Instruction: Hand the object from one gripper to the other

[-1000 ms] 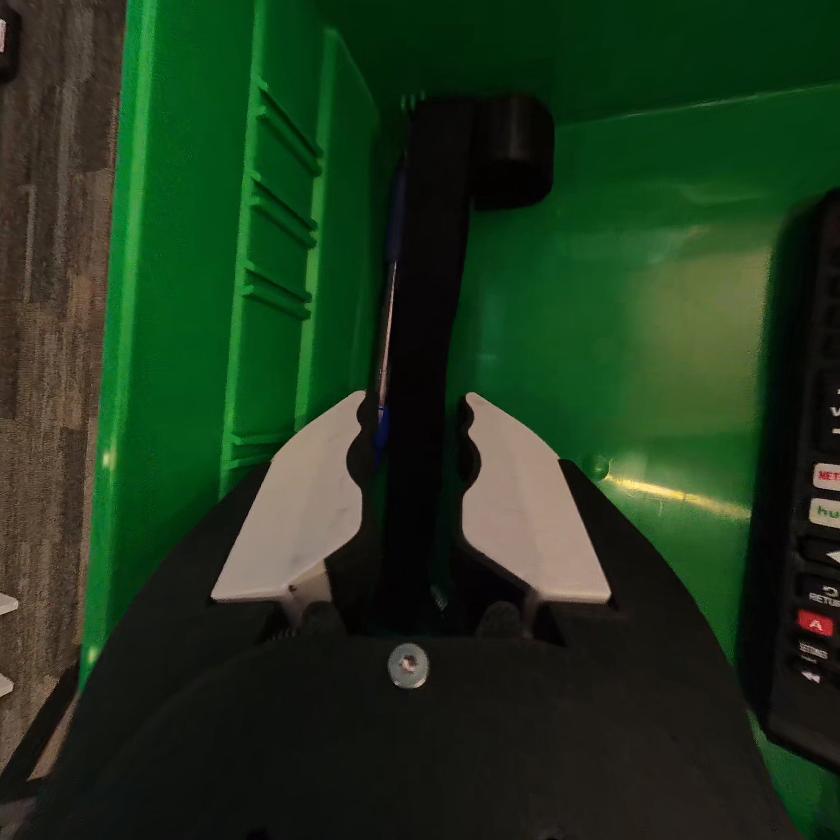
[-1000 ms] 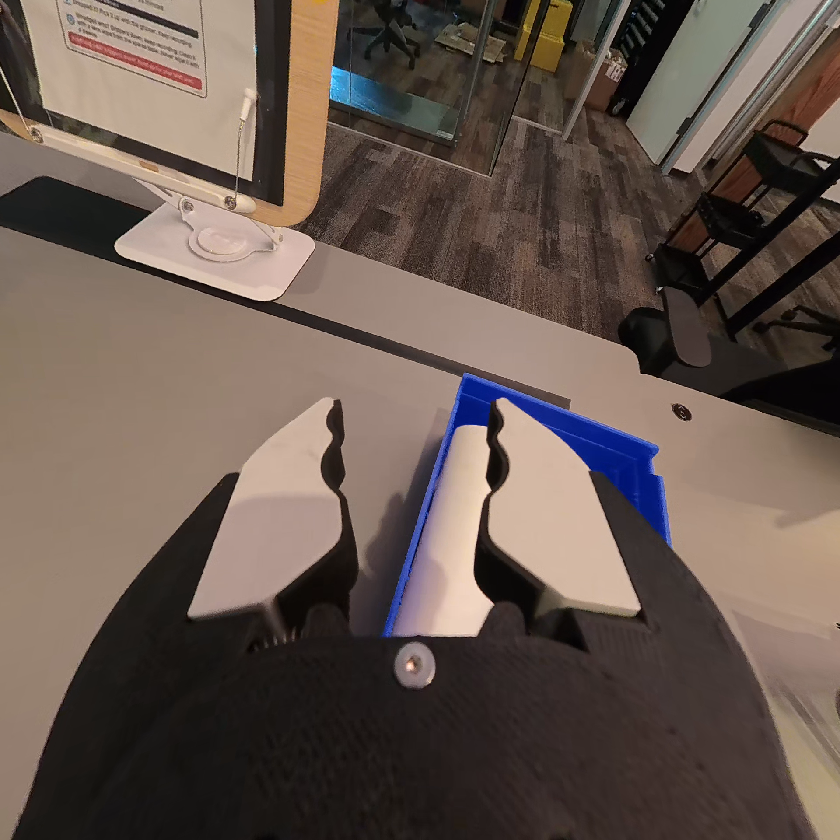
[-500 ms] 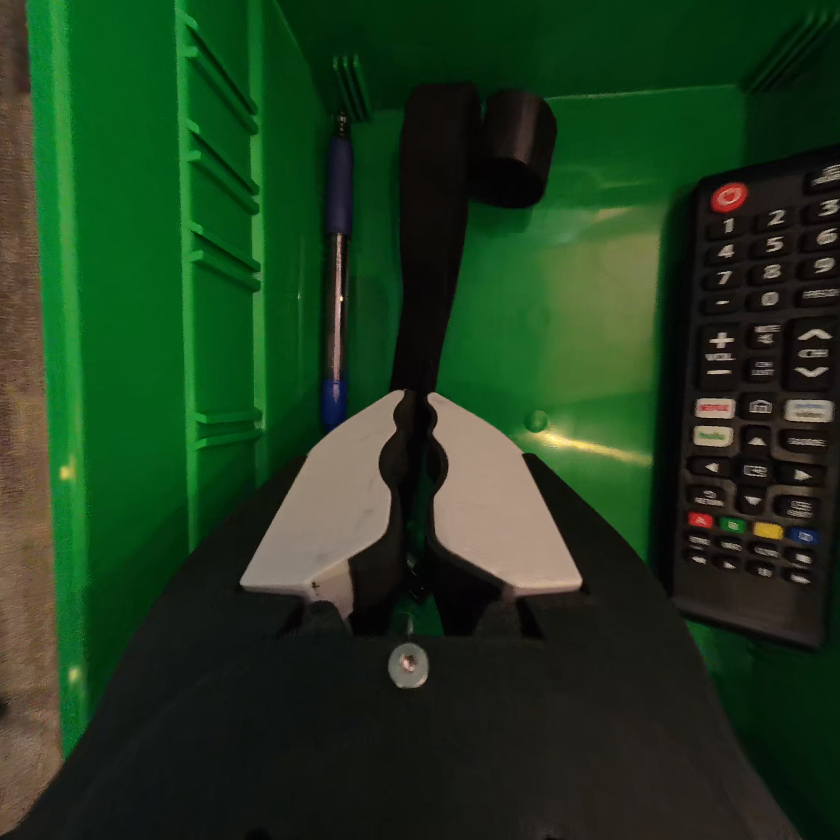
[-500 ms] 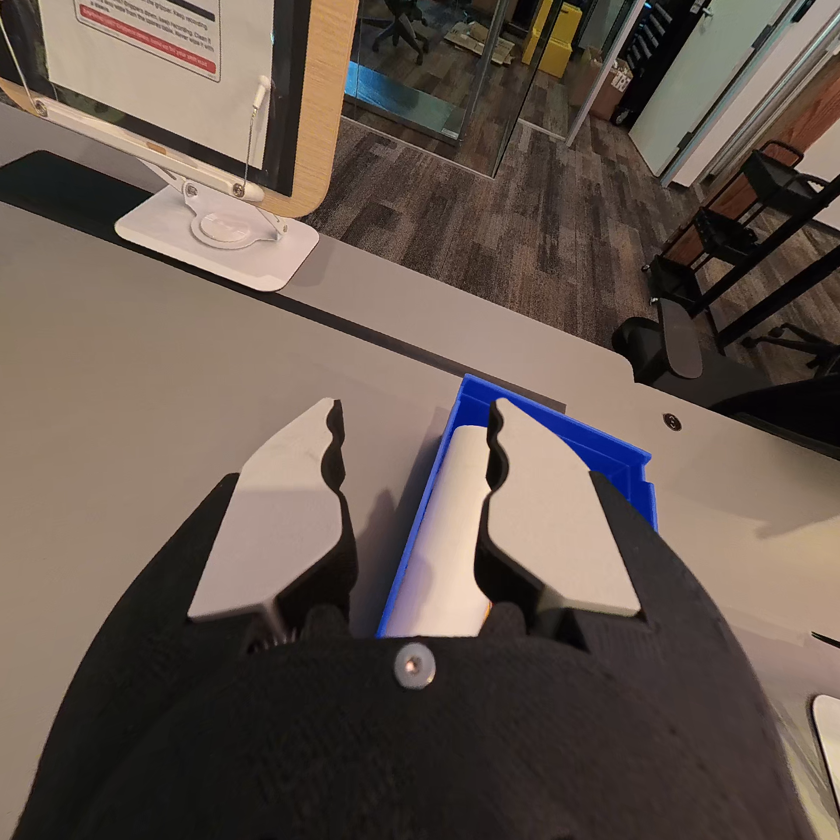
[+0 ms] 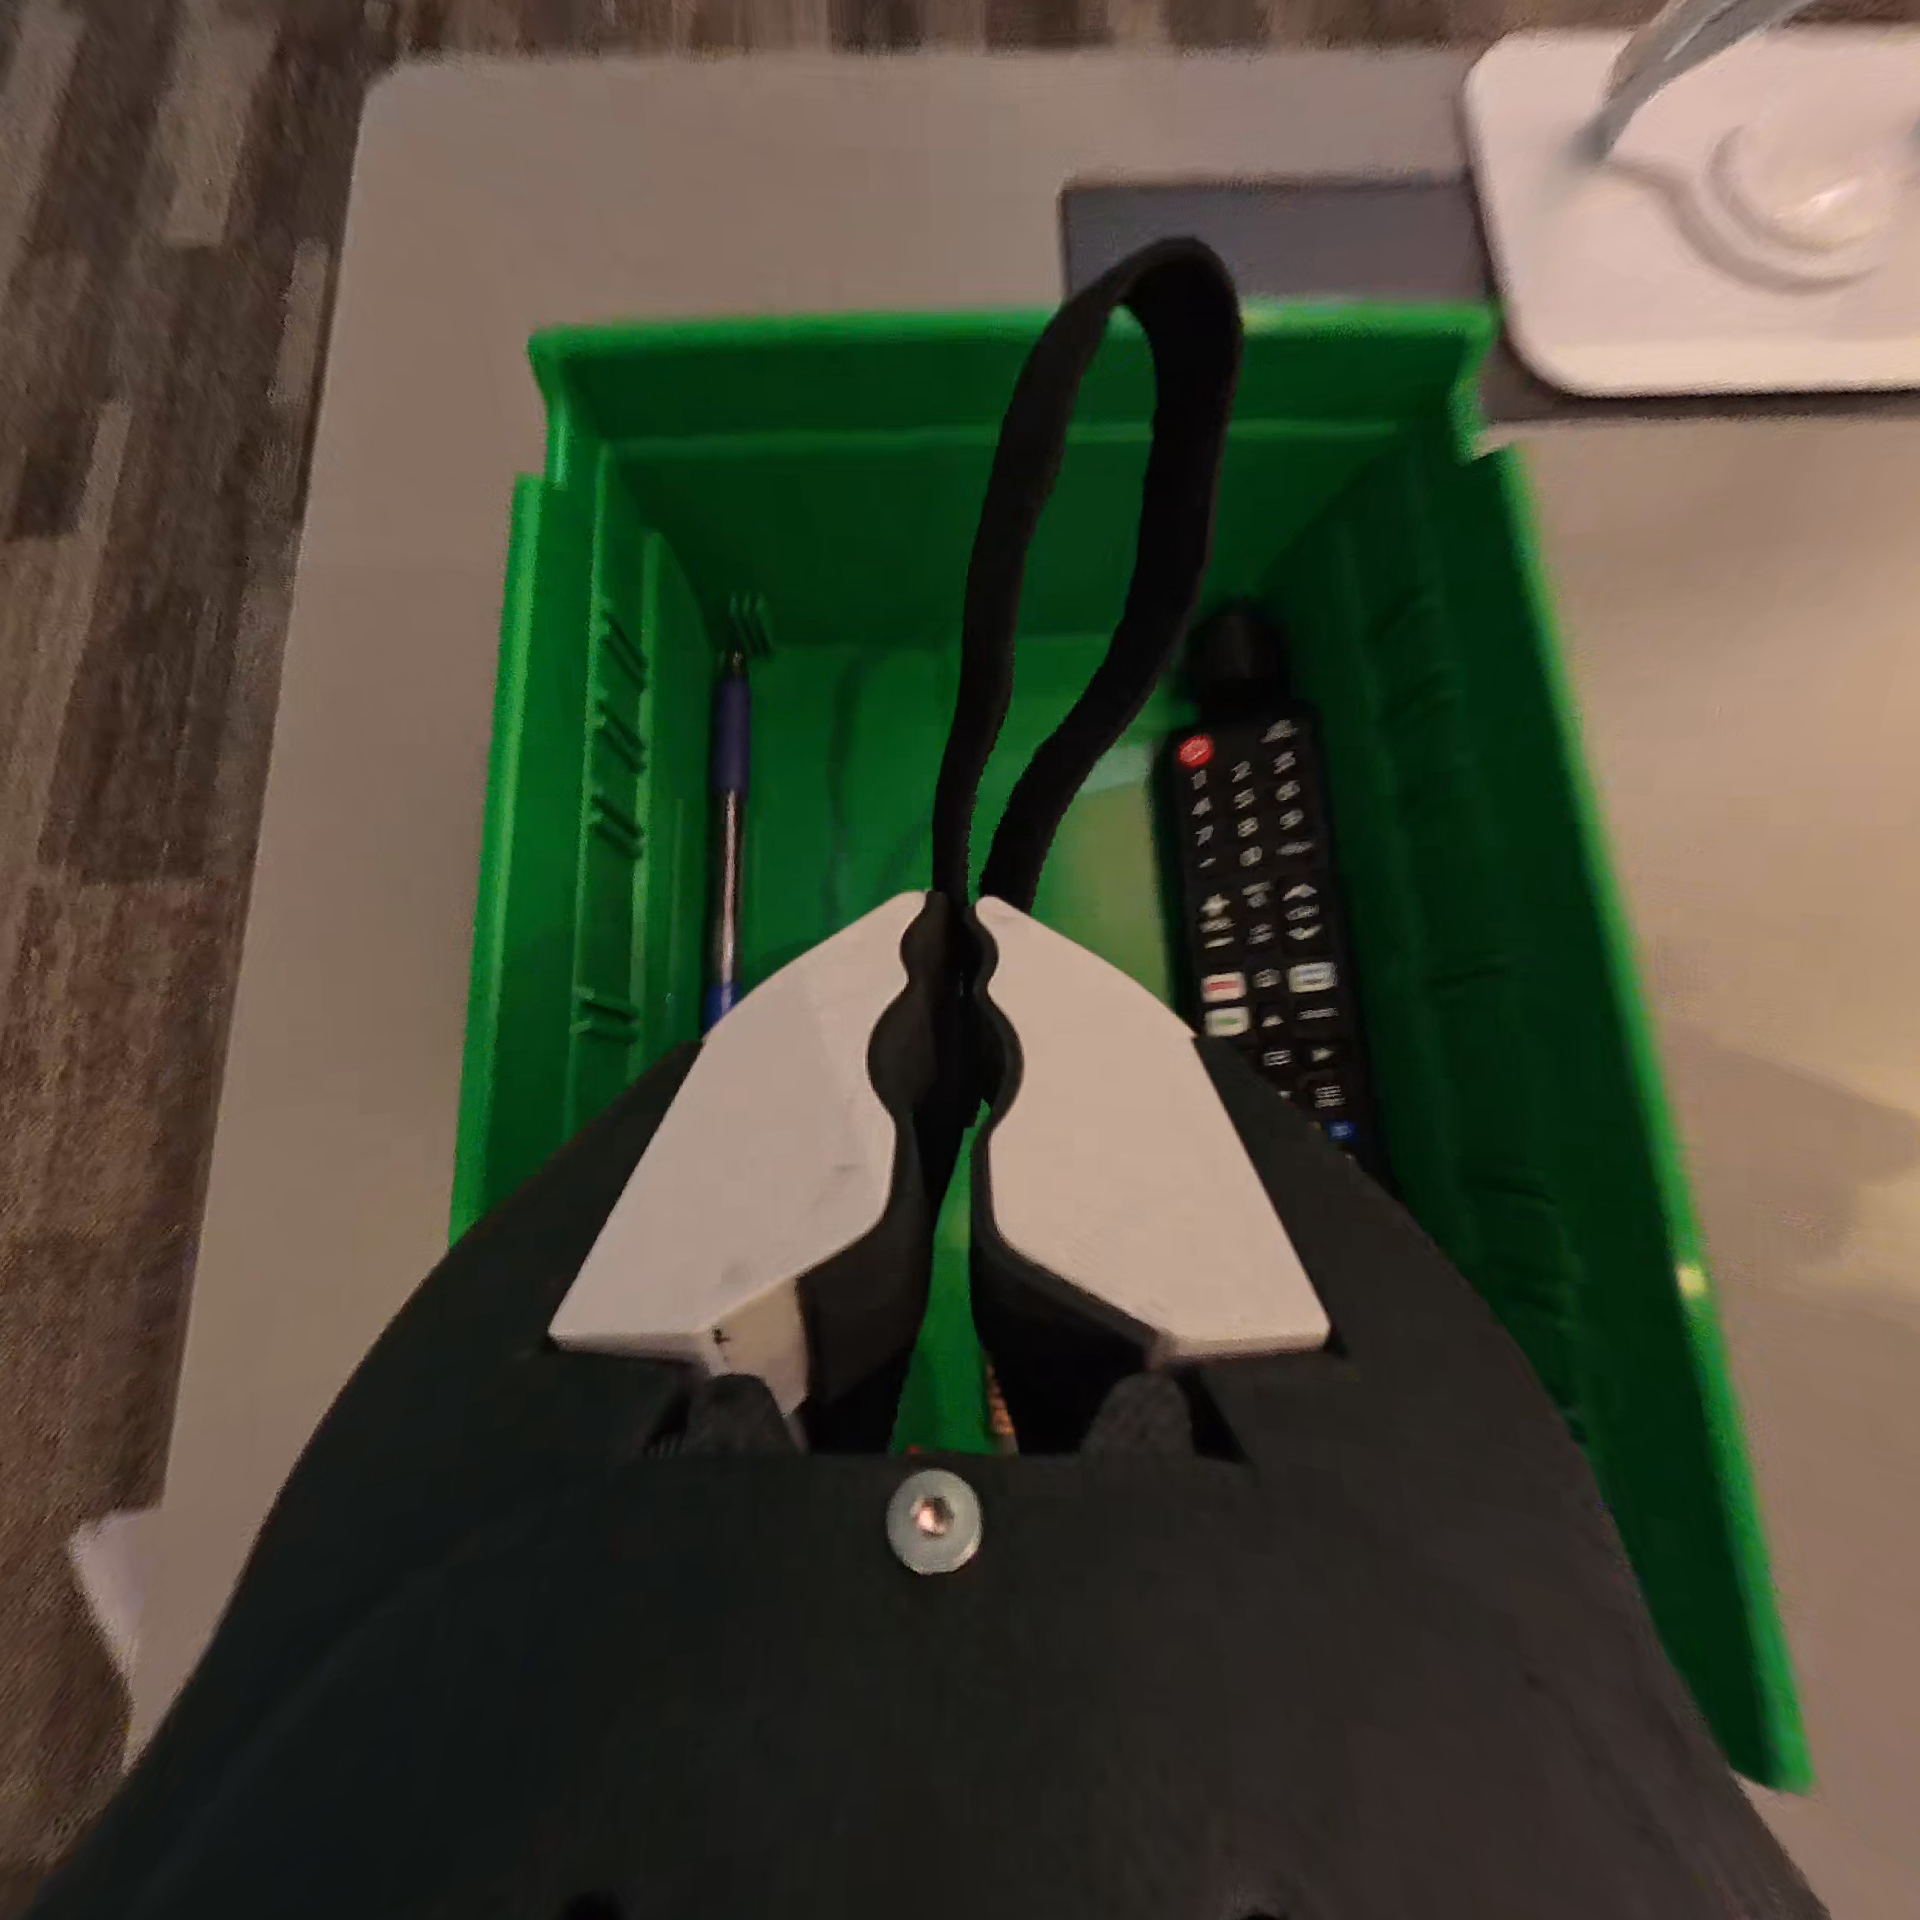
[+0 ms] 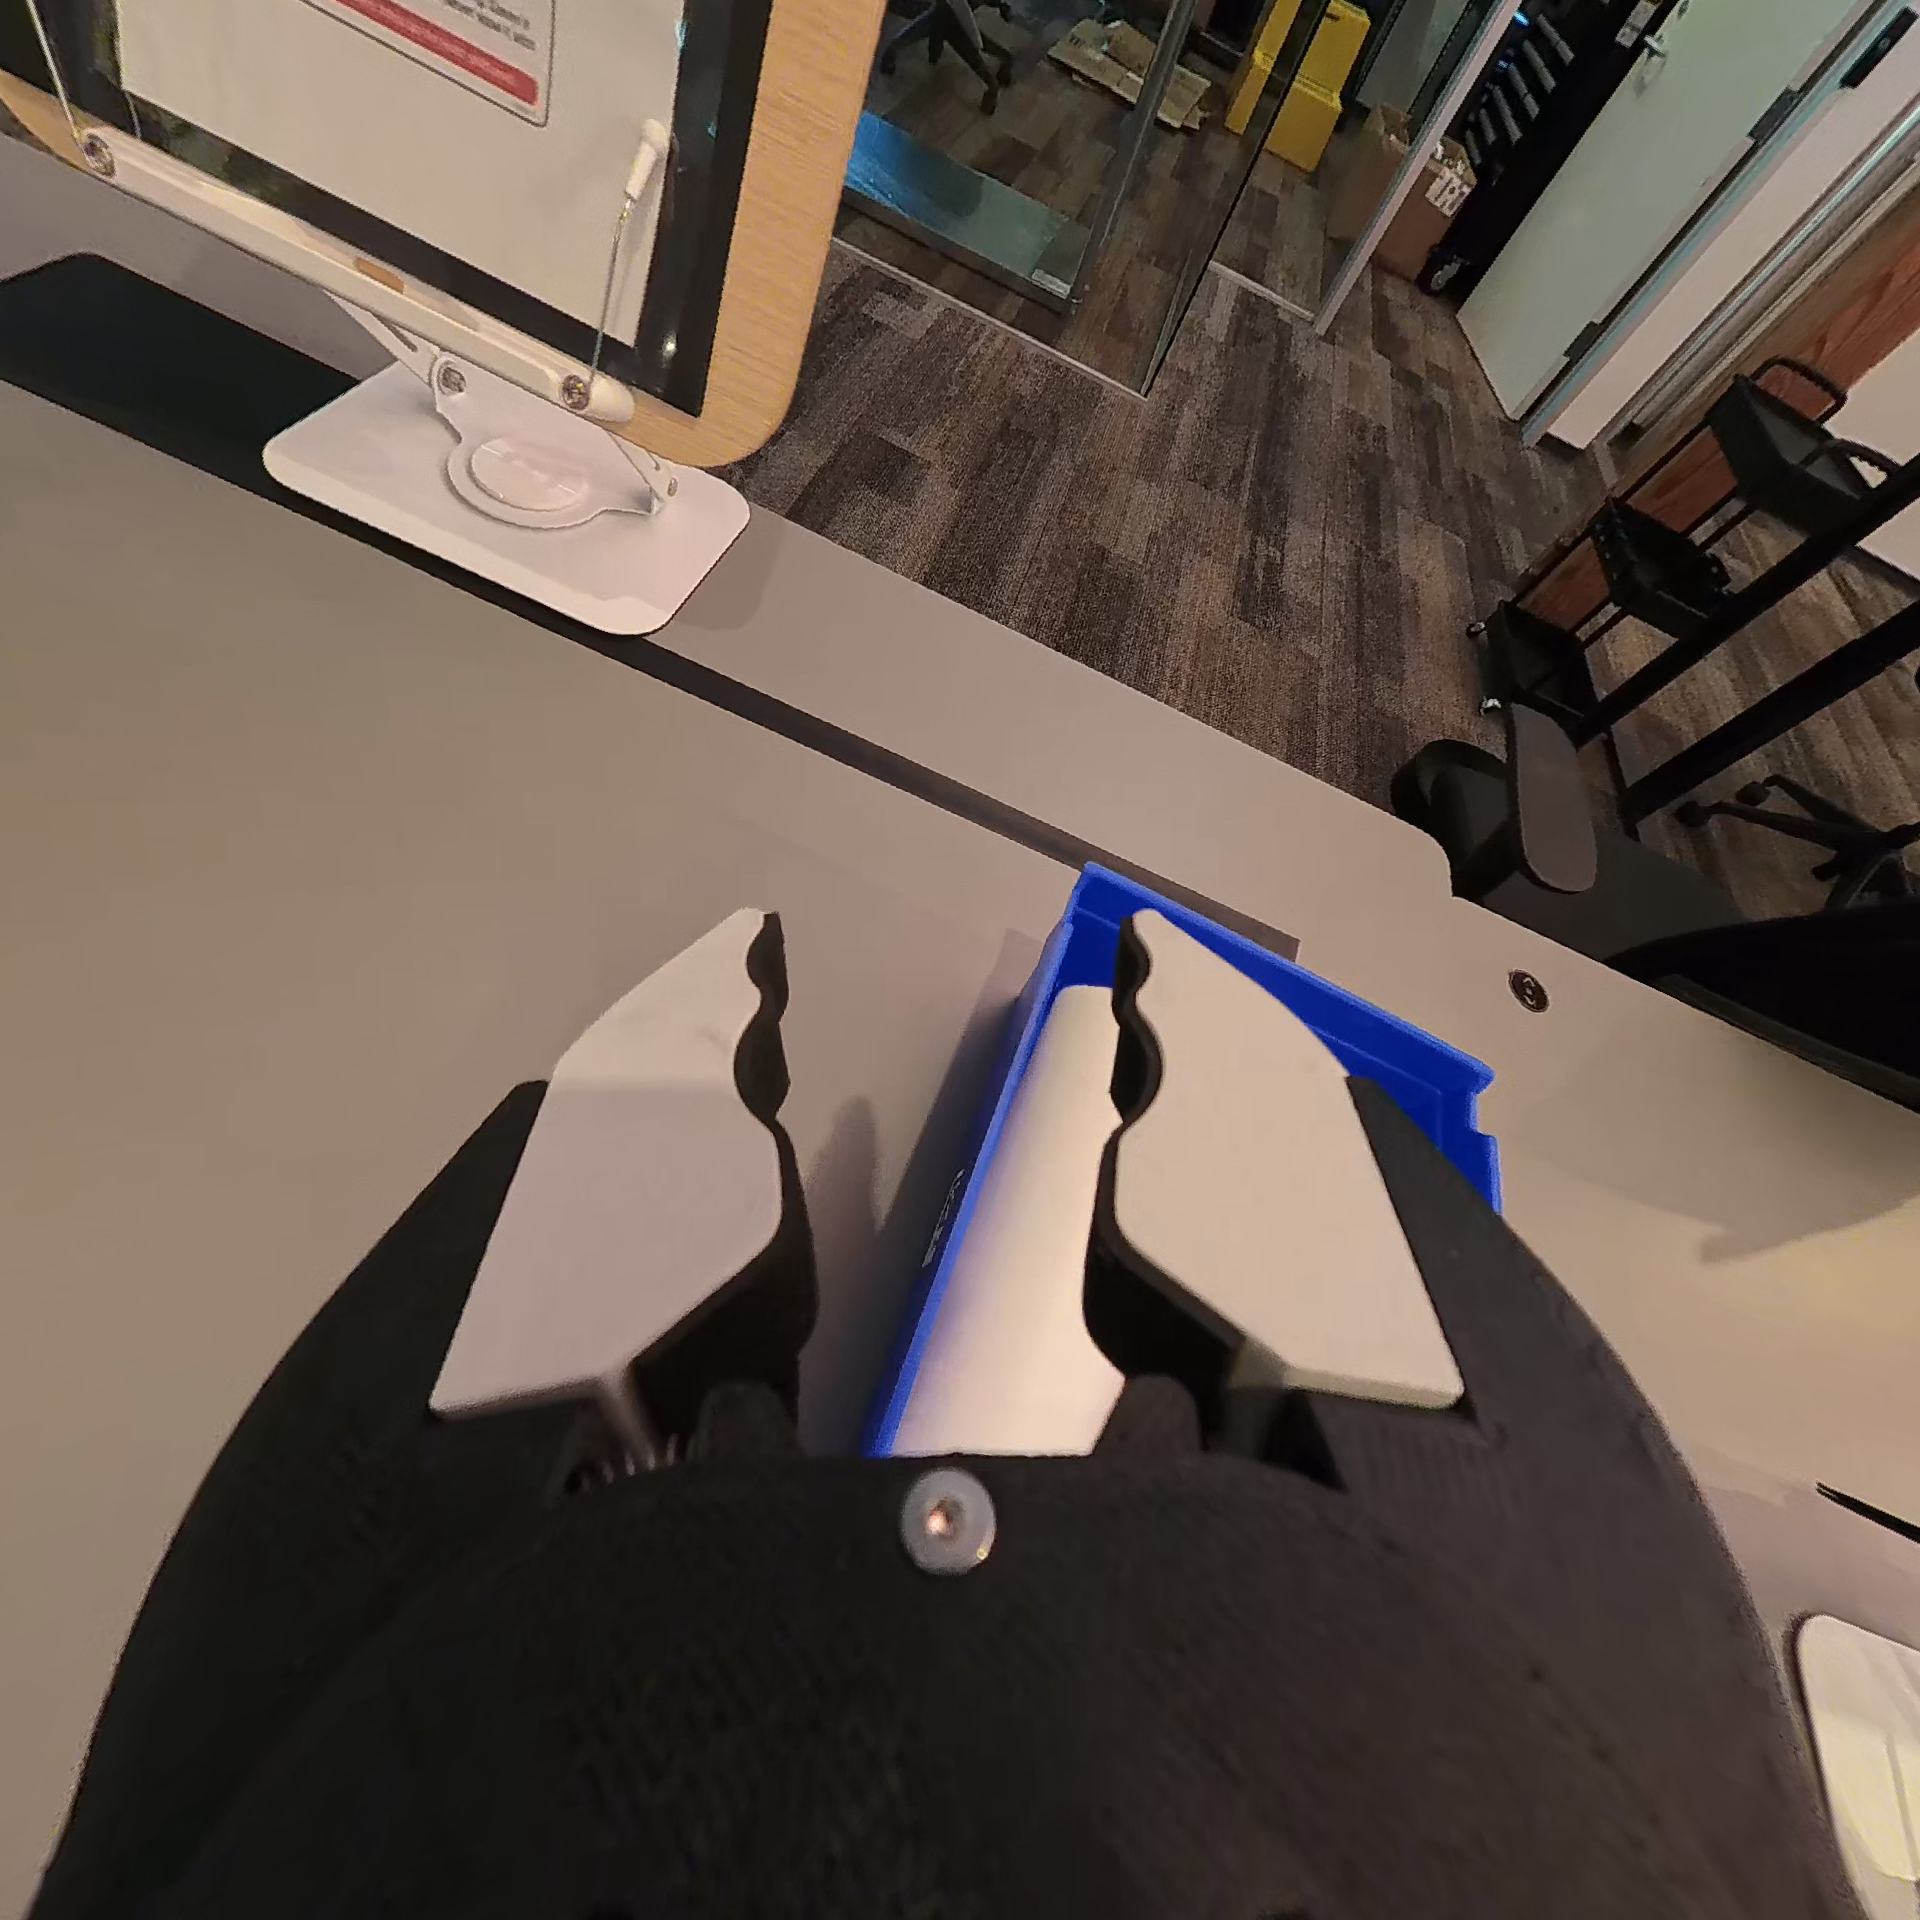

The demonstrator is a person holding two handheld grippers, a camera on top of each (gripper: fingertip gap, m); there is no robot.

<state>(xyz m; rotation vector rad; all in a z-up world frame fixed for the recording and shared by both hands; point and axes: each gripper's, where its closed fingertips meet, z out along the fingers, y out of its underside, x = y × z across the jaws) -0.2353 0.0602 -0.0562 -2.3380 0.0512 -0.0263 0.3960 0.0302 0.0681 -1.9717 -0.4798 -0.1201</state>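
Left gripper: above the green bin, fingers clamped on a black strap looping upward.
Right gripper: fingers wide, holding nothing, over the blue bin.

The left wrist view looks steeply down from above into a green bin on the grey table. The right wrist view faces forward across the table towards the floor. Both share the white stand base.
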